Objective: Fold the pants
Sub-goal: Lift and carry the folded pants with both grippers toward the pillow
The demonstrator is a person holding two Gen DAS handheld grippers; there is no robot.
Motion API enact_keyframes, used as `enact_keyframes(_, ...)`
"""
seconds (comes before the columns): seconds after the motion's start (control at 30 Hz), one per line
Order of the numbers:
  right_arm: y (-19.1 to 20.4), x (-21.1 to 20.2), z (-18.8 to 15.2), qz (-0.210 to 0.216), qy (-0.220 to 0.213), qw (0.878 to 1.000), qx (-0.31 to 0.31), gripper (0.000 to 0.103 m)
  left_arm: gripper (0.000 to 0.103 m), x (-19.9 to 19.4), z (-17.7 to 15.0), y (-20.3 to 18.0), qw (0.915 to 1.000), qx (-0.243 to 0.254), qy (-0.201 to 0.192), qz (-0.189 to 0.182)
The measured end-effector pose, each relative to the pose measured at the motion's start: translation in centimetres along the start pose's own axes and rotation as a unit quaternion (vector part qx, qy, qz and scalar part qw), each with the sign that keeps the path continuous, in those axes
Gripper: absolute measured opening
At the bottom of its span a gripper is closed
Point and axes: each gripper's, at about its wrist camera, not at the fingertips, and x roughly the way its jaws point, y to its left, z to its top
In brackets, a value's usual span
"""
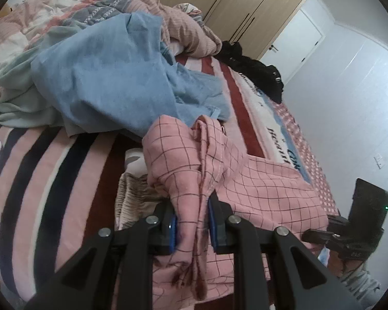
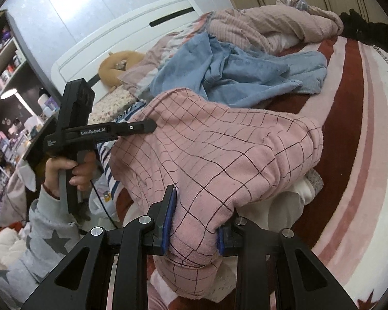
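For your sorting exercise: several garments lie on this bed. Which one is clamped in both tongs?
The pink checked pants: both the left tongs and right tongs grip them. The blue garment and black clothing lie untouched farther back.

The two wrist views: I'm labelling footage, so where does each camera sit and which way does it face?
Left wrist: on the left hand-held gripper, facing wardrobe and door; right hand-held gripper at right edge.
Right wrist: on the right hand-held gripper, facing headboard and shelves; left hand and starred sleeve show.
Shared: pink checked pants clamped in both, blue garment, striped bedspread.
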Motion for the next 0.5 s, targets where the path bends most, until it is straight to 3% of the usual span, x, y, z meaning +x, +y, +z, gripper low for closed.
enact_keyframes(0.1, -0.1, -0.6, 0.1, 0.021, -0.006, 1.000, 0.018, 0.021, 0.017, -0.2, -0.2, -0.3, 0.9996, 0.014, 0.010, 0.022)
enact_keyframes(0.2, -0.1, 0.2, -0.3, 0.010, 0.006, 1.000, 0.013, 0.021, 0.017, 1.2, -0.7, -0.3, 0.9974, 0.027, 0.030, 0.060)
enact_keyframes(0.5, -1.5, 2.3, -1.6, -0.001, 0.033, 0.999, 0.034, 0.021, 0.031, 2.1, -1.6, 0.8, 0.9962, 0.019, 0.038, 0.076)
